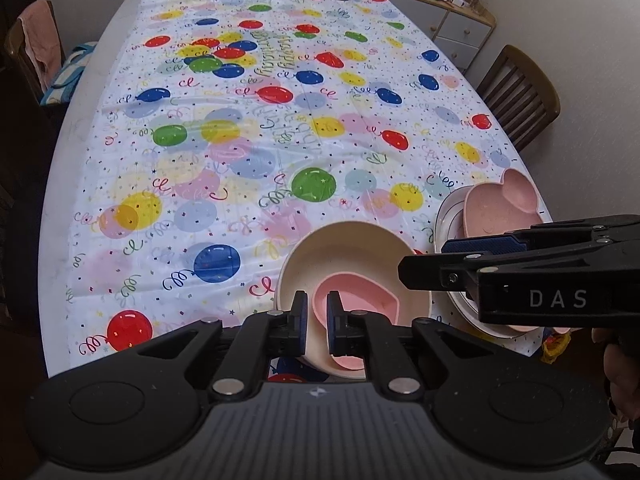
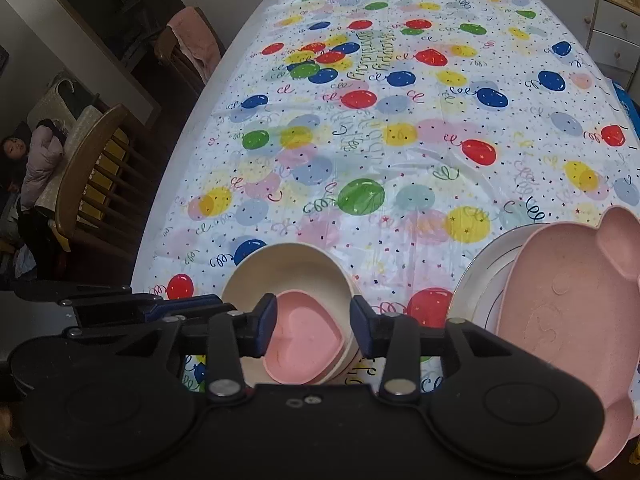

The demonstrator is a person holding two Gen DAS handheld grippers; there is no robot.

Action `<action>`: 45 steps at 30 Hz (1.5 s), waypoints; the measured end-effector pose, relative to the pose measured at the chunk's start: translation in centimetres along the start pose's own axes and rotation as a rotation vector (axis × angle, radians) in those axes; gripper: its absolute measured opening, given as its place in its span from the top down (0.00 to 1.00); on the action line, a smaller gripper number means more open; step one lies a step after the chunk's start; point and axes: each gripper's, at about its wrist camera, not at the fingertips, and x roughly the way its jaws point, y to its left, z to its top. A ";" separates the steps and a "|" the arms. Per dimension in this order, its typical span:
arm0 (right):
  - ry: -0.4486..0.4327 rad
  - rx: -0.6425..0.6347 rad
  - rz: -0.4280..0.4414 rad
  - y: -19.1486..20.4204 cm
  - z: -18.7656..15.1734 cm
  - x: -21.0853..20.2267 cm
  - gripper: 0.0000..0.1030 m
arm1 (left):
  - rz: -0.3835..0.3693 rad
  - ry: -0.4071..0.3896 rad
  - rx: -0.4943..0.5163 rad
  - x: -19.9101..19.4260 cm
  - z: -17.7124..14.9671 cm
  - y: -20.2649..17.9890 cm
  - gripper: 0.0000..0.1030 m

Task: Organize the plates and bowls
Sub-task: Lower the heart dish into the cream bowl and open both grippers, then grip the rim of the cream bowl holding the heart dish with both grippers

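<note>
Nearest the lens, the left tongs [image 1: 317, 312] stand together, and from the left wrist view they appear clamped on the near rim of the cream bowl [image 1: 352, 248], though the pads hide the contact itself. A pink heart-shaped bowl [image 1: 356, 300] nests inside the cream one. The right tongs [image 2: 313, 322] stand apart with nothing pressed between them, straddling the heart bowl from above in the right wrist view. At about two o'clock from the bowls, a pink bear-shaped plate [image 2: 560, 312] lies on a white plate [image 2: 476, 276], both on the balloon-print surface [image 2: 360, 152] near its right edge.

Judging from this, the nesting of bowls looks done and the plates are stacked. The risks: a one-sided pinch on the cream bowl's rim could tip it and slide the heart bowl out; the thin plastic cover could drag and wrinkle under a pushed bowl; and the plate stack, close to the edge, could be nudged off by the right tongs swinging toward three o'clock.
</note>
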 end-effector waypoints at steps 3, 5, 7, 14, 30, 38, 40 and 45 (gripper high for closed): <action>-0.019 -0.009 0.002 0.2 -0.1 -0.5 0.54 | -0.002 -0.017 0.003 -0.5 -0.1 -0.1 0.91; -0.034 -0.017 0.003 0.4 -0.3 -0.9 0.49 | -0.005 -0.026 0.008 -0.8 -0.1 -0.2 0.91; -0.049 -0.026 0.004 0.6 -0.4 -1.2 0.41 | -0.015 -0.044 0.013 -1.2 -0.2 -0.2 0.91; -0.094 -0.053 0.017 0.6 -0.7 -2.2 0.23 | -0.022 -0.082 -0.014 -2.0 -0.7 0.5 0.89; -0.174 -0.030 0.003 0.0 -2.3 -3.5 0.04 | 0.067 -0.175 -0.063 -3.1 -2.1 1.3 0.29; -0.144 0.060 -0.048 -1.2 -3.3 -2.3 0.04 | 0.090 -0.145 -0.074 -1.4 -2.6 1.1 0.29; -0.134 0.087 -0.051 -1.6 -3.5 -1.9 0.04 | 0.091 -0.136 -0.075 -1.0 -2.7 1.0 0.29; -0.133 0.153 -0.069 -2.5 -3.9 -1.2 0.06 | 0.096 -0.116 -0.075 0.3 -2.7 0.7 0.29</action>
